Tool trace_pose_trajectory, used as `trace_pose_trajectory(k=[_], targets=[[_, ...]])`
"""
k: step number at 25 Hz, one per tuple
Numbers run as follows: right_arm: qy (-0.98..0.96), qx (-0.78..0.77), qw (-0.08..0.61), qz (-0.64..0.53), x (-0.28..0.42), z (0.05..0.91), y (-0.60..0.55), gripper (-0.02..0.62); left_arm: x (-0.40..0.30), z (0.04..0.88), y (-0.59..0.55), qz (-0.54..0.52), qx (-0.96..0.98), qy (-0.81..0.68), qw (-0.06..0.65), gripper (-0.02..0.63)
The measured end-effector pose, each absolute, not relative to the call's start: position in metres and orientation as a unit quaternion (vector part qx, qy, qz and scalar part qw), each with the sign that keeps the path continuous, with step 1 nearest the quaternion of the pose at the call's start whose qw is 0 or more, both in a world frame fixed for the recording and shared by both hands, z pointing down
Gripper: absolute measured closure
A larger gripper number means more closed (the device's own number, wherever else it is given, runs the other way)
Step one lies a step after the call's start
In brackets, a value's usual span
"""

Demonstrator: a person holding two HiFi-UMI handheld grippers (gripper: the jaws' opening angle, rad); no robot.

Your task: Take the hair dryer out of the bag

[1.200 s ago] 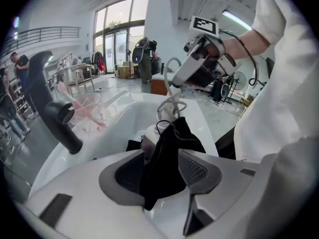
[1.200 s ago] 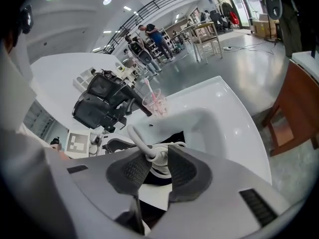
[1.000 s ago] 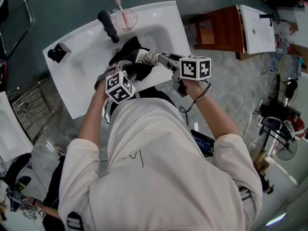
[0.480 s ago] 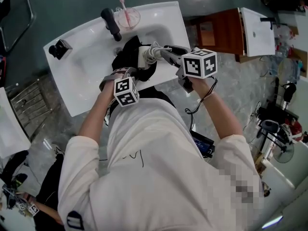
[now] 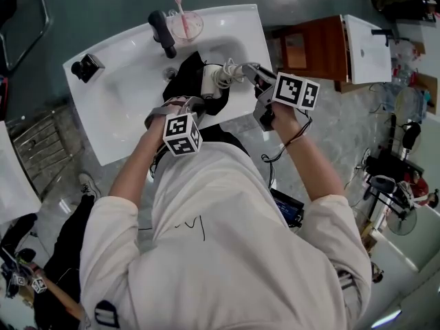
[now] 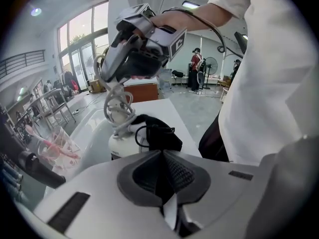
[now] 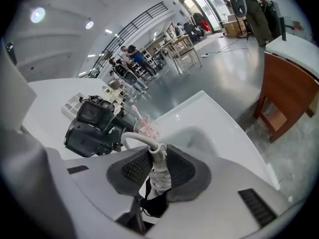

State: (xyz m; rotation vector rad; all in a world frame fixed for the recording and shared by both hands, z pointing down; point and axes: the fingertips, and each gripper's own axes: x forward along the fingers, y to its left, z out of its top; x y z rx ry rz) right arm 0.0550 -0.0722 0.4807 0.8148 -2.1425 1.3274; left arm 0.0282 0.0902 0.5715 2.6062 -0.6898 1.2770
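A black bag point(image 5: 187, 74) lies in the basin of the white sink point(image 5: 124, 95). A white hair dryer point(image 5: 212, 80) with its cord wound round the handle sticks out of the bag's mouth. My right gripper point(image 5: 246, 71) is shut on that cord-wrapped handle point(image 7: 159, 176), with the bag point(image 7: 157, 205) hanging below. My left gripper point(image 5: 196, 102) is shut on the bag's black fabric point(image 6: 159, 133) near the front rim. In the left gripper view the hair dryer point(image 6: 119, 138) stands upright just beyond my jaws, with the right gripper point(image 6: 142, 34) above it.
A black faucet point(image 5: 161, 33) and a pink cup with a toothbrush point(image 5: 184, 25) stand at the sink's back edge. A small black object point(image 5: 86, 67) sits on its left end. A wooden cabinet point(image 5: 316, 43) with another white basin point(image 5: 368, 40) stands to the right.
The left gripper has shut on the bag and shifted slightly. The right gripper has risen and moved right, drawing the hair dryer further out of the bag.
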Motion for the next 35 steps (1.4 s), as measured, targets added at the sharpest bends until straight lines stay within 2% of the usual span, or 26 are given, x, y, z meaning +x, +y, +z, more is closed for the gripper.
trace_pose_trajectory(k=[4, 8, 12, 21, 25, 31, 35], targets=[[-0.782, 0.307, 0.255, 0.479, 0.046, 0.502, -0.059, 0.509, 0.034, 0.575, 0.092, 0.434, 0.87, -0.222, 0.078, 0.581], [-0.765, 0.319, 0.217, 0.515, 0.029, 0.503, -0.065, 0.511, 0.04, 0.592, 0.105, 0.466, 0.862, -0.193, 0.057, 0.581], [-0.779, 0.311, 0.212, 0.501, 0.008, 0.487, -0.071, 0.515, 0.038, 0.607, 0.101, 0.475, 0.849, -0.216, 0.079, 0.581], [-0.812, 0.276, 0.174, 0.484, 0.015, 0.427, -0.076, 0.518, -0.017, 0.644, 0.104, 0.511, 0.81, -0.257, 0.131, 0.581], [-0.821, 0.283, 0.186, 0.461, 0.024, 0.423, -0.079, 0.518, -0.036, 0.647, 0.099, 0.48, 0.808, -0.293, 0.176, 0.581], [-0.835, 0.295, 0.248, 0.392, 0.037, 0.444, -0.079, 0.519, -0.055, 0.641, 0.09, 0.384, 0.806, -0.35, 0.283, 0.581], [-0.837, 0.3, 0.262, 0.375, 0.04, 0.45, -0.086, 0.52, -0.06, 0.636, 0.09, 0.381, 0.805, -0.348, 0.291, 0.581]])
